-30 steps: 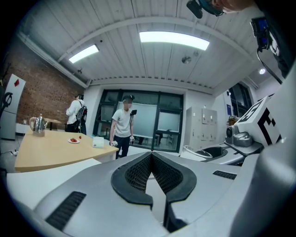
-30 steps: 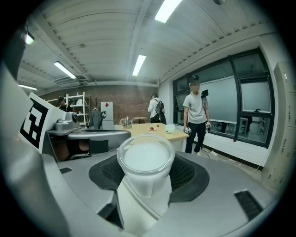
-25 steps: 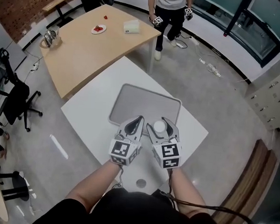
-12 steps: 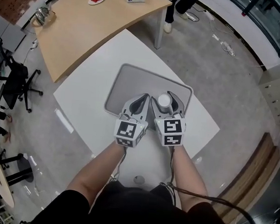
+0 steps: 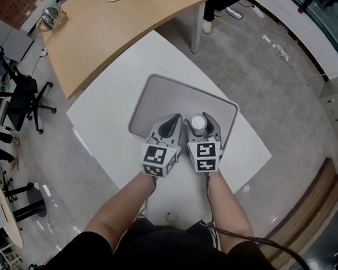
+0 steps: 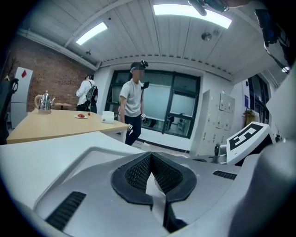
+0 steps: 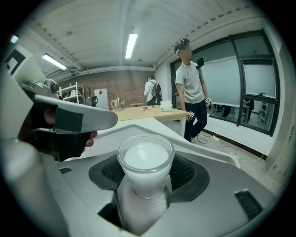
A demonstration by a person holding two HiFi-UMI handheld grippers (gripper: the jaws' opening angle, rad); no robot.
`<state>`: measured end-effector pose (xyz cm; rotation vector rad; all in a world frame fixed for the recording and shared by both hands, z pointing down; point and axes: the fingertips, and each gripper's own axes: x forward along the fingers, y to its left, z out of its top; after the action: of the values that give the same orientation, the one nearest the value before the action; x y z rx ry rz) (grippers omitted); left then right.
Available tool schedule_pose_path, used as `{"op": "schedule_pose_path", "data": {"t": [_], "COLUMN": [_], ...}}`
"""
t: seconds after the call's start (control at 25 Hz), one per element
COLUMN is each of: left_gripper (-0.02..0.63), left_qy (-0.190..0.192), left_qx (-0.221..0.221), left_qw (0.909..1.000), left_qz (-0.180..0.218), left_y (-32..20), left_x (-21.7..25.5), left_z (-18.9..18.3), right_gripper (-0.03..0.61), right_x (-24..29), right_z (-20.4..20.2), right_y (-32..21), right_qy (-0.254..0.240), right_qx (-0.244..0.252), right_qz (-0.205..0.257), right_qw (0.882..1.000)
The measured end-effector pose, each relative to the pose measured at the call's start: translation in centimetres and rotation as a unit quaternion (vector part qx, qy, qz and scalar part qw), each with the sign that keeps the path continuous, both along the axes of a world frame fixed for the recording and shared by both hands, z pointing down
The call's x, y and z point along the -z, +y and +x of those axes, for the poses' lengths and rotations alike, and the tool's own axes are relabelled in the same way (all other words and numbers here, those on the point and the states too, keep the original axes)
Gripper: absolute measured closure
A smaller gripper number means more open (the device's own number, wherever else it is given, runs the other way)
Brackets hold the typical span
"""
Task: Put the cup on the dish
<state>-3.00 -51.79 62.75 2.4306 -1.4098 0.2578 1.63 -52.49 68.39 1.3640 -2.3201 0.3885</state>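
While the right gripper (image 5: 201, 125) pinches the cup (image 5: 198, 122) low on its body, just right of centre in the head view, the cup stands upright over the near right part of the grey tray (image 5: 170, 99). Whether its base touches cannot be told. The left gripper (image 5: 169, 127), just beside, has its jaws pressed together on nothing. The cup looks light, stiff and smooth-walled, so it could slip or tip. A low, gentle squeeze suits it.

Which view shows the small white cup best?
The right gripper view: the small white cup fills the centre, clamped between the jaws. The head view shows only its round top; the left gripper view, nothing clear.
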Motion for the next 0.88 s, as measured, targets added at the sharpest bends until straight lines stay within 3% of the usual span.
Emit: {"op": "schedule_pose_path", "data": {"t": [0.28, 0.64, 0.68, 0.72, 0.76, 0.88], "left_gripper": [0.606, 0.606, 0.606, 0.606, 0.606, 0.606], "left_qy": [-0.004, 0.007, 0.012, 0.016, 0.018, 0.032], "left_qx": [0.01, 0.011, 0.012, 0.013, 0.012, 0.007], "left_qw": [0.9998, 0.9963, 0.9955, 0.9947, 0.9938, 0.9908], "left_qz": [0.014, 0.086, 0.093, 0.1, 0.109, 0.131], "left_y": [1.1, 5.5, 6.2, 7.0, 7.9, 10.4], "left_x": [1.9, 11.8, 13.2, 14.5, 15.8, 19.4], "left_z": [-0.8, -1.5, -1.6, -1.6, -1.6, -1.7], "right_gripper": [0.31, 0.311, 0.343, 0.443, 0.488, 0.549], "right_x": [2.1, 15.9, 17.8, 19.7, 21.4, 26.4], "right_z": [0.2, 0.3, 0.6, 1.0, 1.3, 1.6], "right_y": [0.3, 4.6, 5.4, 6.3, 7.4, 10.5], "right_qy": [-0.017, -0.033, -0.033, -0.032, -0.032, -0.04], "right_qx": [-0.007, -0.011, -0.02, -0.031, -0.041, -0.059], "right_qz": [0.024, 0.122, 0.138, 0.155, 0.172, 0.208], "right_qw": [1.0, 0.992, 0.99, 0.987, 0.984, 0.976]}}
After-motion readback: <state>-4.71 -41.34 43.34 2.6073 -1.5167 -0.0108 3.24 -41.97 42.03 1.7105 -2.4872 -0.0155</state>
